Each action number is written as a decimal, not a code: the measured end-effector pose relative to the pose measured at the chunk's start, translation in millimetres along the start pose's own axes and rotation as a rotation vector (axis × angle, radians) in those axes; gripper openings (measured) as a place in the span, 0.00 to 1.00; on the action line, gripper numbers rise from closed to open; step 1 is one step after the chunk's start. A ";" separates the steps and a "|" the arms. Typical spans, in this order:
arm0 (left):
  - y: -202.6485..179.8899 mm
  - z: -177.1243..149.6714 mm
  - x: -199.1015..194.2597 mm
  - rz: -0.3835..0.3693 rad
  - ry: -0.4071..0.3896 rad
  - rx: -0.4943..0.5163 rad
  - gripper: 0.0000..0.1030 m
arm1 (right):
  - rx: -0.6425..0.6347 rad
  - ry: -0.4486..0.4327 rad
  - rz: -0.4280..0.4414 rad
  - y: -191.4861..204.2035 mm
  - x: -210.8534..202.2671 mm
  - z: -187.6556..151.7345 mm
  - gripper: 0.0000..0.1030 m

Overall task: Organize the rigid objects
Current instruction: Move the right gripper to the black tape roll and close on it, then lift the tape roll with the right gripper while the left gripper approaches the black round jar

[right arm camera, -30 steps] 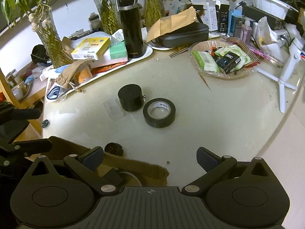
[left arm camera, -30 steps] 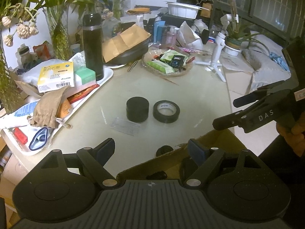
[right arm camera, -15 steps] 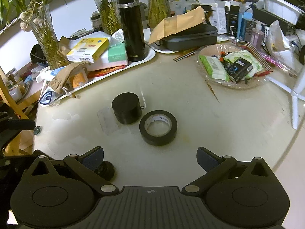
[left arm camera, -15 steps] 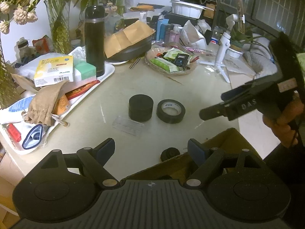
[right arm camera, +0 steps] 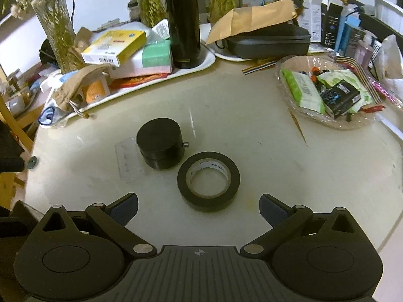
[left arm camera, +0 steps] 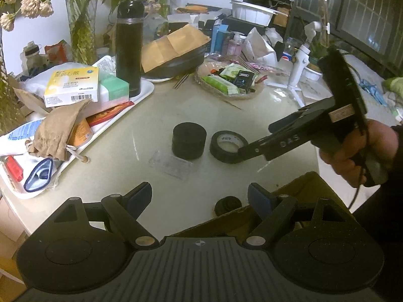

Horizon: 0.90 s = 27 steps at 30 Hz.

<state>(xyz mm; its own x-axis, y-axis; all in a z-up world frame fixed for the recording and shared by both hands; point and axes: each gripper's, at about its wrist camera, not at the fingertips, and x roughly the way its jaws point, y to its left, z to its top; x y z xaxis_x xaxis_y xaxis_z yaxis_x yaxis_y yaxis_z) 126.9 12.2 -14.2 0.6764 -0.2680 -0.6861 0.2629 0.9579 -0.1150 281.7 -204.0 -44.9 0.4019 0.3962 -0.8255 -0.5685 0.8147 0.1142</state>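
A black roll of tape lies flat on the round cream table, also seen in the left wrist view. A black cylindrical case stands just left of it, with a clear plastic piece beside it. My right gripper is open and empty, just short of the tape; in the left wrist view its fingers reach the tape's right edge. My left gripper is open and empty above a cardboard box at the table's near edge. A small black round part lies by the box.
A white tray with boxes, a cloth pouch and a tall black flask fills the far left. A glass dish of packets sits far right. A black zip case under a brown envelope is at the back. A white tripod stands right.
My right gripper has moved forward and leftward over the table to the tape roll, still open. My left gripper has shifted only a little.
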 end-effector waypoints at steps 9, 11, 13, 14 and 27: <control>2.9 0.8 1.8 -0.015 -0.005 -0.027 0.82 | -0.018 0.041 0.006 -4.8 34.3 12.6 0.92; 4.1 1.0 2.9 -0.017 -0.002 -0.034 0.82 | -0.026 0.050 0.010 -4.3 40.9 15.0 0.92; 5.2 1.2 3.8 -0.019 0.001 -0.042 0.82 | -0.048 0.064 0.010 -2.3 47.5 16.8 0.90; 5.6 1.1 3.6 -0.019 0.002 -0.045 0.82 | -0.058 0.071 0.007 -1.1 50.5 17.6 0.89; 6.4 1.4 4.4 -0.015 0.001 -0.056 0.82 | -0.102 0.121 -0.017 0.8 65.9 22.4 0.73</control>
<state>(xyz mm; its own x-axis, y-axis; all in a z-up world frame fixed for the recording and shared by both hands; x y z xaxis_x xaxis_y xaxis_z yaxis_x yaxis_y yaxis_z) 132.6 16.9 -17.0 0.6718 -0.2821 -0.6849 0.2337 0.9581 -0.1654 323.7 -167.8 -86.7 0.3266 0.3236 -0.8880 -0.6343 0.7716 0.0478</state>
